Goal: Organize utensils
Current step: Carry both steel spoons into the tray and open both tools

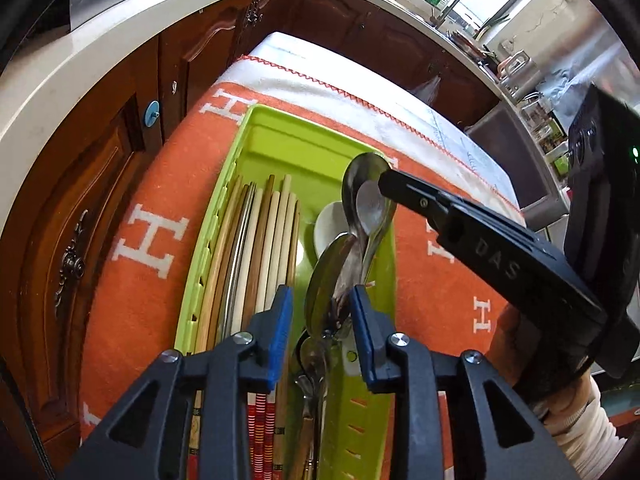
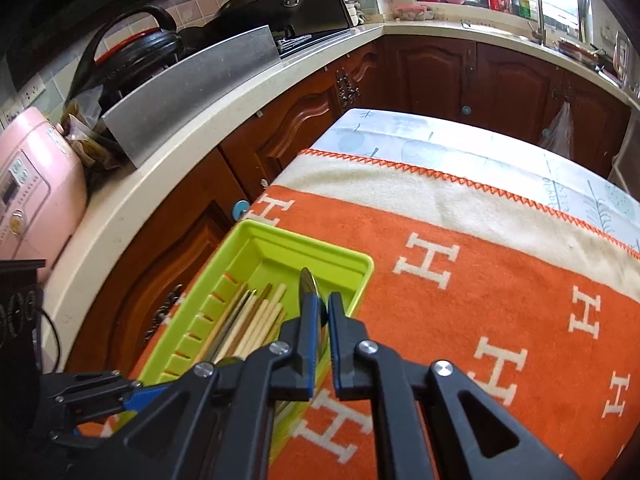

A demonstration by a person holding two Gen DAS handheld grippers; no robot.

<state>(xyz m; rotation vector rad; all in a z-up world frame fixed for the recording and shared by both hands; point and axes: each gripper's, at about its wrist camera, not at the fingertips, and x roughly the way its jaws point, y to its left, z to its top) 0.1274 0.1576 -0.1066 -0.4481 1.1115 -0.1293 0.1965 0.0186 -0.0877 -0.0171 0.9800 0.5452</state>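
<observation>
Spoons (image 1: 340, 276) lie between our parted left gripper (image 1: 320, 312) pads. Our right gripper (image 2: 322, 312) clamps one spoon (image 2: 310, 292); we lower it gently beside them.

Materials and finishes at the utensil tray.
Glossy lime plastic tray (image 1: 276, 136); polished metal spoons (image 1: 362, 184); matt wooden chopsticks (image 1: 264, 240); fuzzy orange woven cloth (image 2: 500, 300); varnished wood cabinet doors (image 2: 432, 76); matt black plastic grippers.

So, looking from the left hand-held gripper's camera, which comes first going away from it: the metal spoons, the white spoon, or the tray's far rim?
1. Metal spoons, lying between the fingers of the left hand-held gripper.
2. White spoon, just beyond them in the same tray compartment.
3. Far rim of the green tray, farthest, toward the cupboards.
</observation>
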